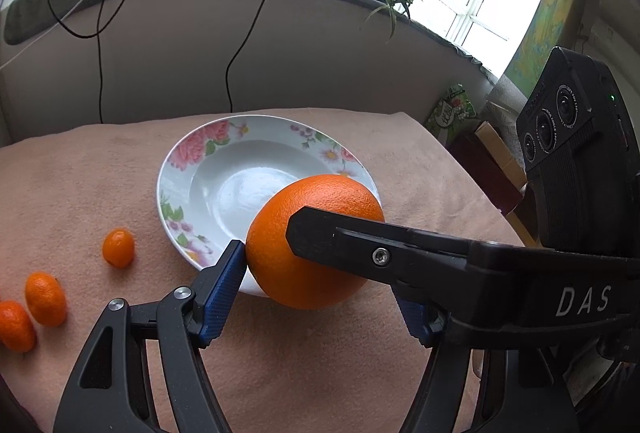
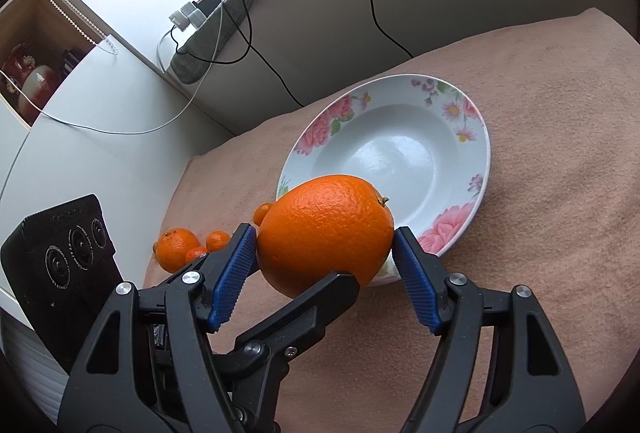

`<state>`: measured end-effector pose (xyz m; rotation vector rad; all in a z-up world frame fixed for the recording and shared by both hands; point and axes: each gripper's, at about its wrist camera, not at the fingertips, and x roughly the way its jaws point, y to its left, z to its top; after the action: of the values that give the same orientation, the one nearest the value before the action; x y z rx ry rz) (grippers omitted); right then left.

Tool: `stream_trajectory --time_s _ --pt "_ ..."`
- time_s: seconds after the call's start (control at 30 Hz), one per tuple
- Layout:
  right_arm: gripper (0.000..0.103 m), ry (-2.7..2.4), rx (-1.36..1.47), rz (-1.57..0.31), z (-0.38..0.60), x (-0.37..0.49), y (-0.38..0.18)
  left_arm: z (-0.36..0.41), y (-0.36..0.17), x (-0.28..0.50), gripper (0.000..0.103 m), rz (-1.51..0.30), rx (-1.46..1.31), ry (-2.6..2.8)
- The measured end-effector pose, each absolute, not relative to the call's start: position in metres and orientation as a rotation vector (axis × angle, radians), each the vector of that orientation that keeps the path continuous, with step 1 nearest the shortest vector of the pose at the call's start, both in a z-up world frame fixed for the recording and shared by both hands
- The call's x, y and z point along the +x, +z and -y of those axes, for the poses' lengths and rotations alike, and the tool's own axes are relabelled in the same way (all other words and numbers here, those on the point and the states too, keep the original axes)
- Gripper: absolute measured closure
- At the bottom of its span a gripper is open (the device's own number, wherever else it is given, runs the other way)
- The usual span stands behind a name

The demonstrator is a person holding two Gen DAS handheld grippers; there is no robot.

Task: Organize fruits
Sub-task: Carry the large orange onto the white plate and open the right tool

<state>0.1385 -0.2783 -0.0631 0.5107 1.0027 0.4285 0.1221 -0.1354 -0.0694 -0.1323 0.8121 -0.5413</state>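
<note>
orange (image 2: 325, 229) clamped between both tongs, left tongs (image 1: 320, 269), right tongs (image 2: 325, 265); over flowered plate (image 2: 400, 153) rim

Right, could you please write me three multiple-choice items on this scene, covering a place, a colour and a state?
1. Where is the large orange?
A. on the window ledge
B. between the pads of the right claw, by the near rim of the plate
C. on the floor

2. What colour are those pads?
A. red
B. blue
C. white

3. What state is the plate in?
A. empty
B. full of fruit
C. upside down

Key:
1 B, a pad presses each side of the orange, which overlaps the plate's near rim.
2 B, ribbed blue faces show.
3 A, its well is bare.
</note>
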Motion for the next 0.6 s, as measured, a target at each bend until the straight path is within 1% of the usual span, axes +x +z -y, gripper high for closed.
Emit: stream_trajectory --time_s 0.23,0.4,0.6 --pt "0.03 0.417 0.504 -1.004 0.279 0.141 -0.064 0.136 -0.072 0.126 0.033 -0.829 -0.141 -0.547" --pt "0.03 0.399 0.445 -0.96 0.279 0.141 -0.053 0.136 -0.074 0.129 0.033 -0.835 -0.137 -0.537" --pt "0.029 0.373 0.455 -0.942 0.287 0.143 -0.047 0.126 -0.07 0.131 0.033 -0.822 -0.145 -0.507"
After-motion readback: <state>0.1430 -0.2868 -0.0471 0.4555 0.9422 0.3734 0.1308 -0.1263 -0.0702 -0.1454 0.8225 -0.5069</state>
